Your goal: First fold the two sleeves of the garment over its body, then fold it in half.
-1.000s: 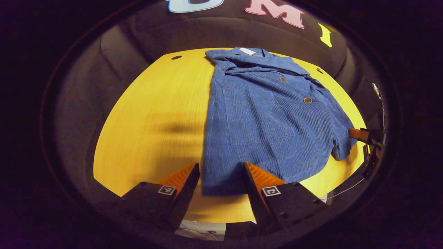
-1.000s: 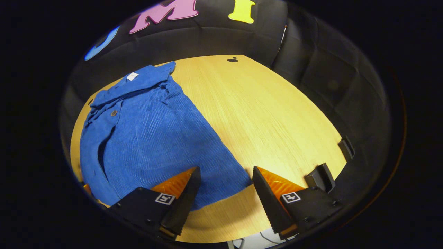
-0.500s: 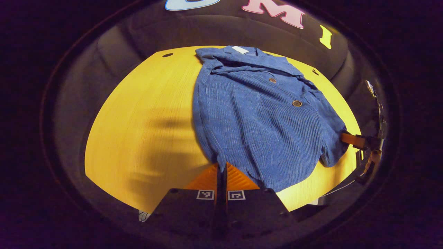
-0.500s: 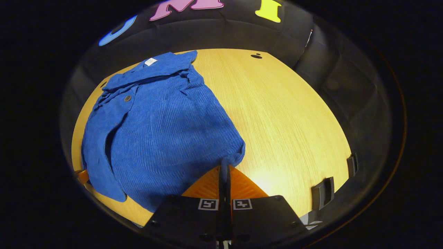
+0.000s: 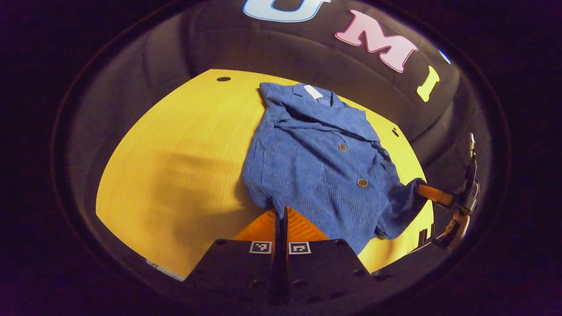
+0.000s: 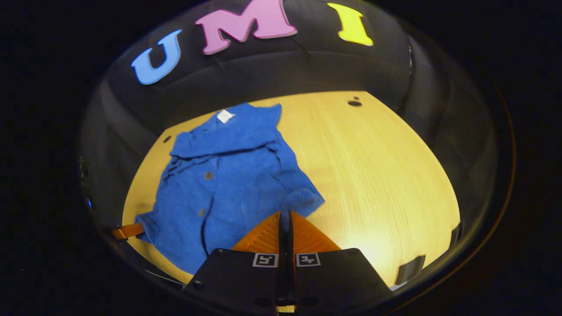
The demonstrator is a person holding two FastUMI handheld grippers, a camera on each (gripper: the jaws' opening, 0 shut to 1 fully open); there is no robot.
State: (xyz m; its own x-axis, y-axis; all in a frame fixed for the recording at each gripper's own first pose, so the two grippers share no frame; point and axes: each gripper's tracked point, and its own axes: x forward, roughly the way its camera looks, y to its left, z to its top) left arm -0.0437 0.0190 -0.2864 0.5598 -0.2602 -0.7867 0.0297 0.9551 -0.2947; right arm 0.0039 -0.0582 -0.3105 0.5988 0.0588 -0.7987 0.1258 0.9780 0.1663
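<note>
The left claw (image 5: 279,213) was clamped on the near hem corner of the blue shirt (image 5: 316,162), which lay bunched on the yellow counter (image 5: 184,145). The right claw (image 6: 284,216) was clamped on the opposite hem corner.

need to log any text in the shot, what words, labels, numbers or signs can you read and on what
White tag inside the collar of the blue jacket: too small to read.
Square black-and-white coded markers on each gripper's fingers: patterns, not letters.
No other print on the jacket or the wooden table.
</note>
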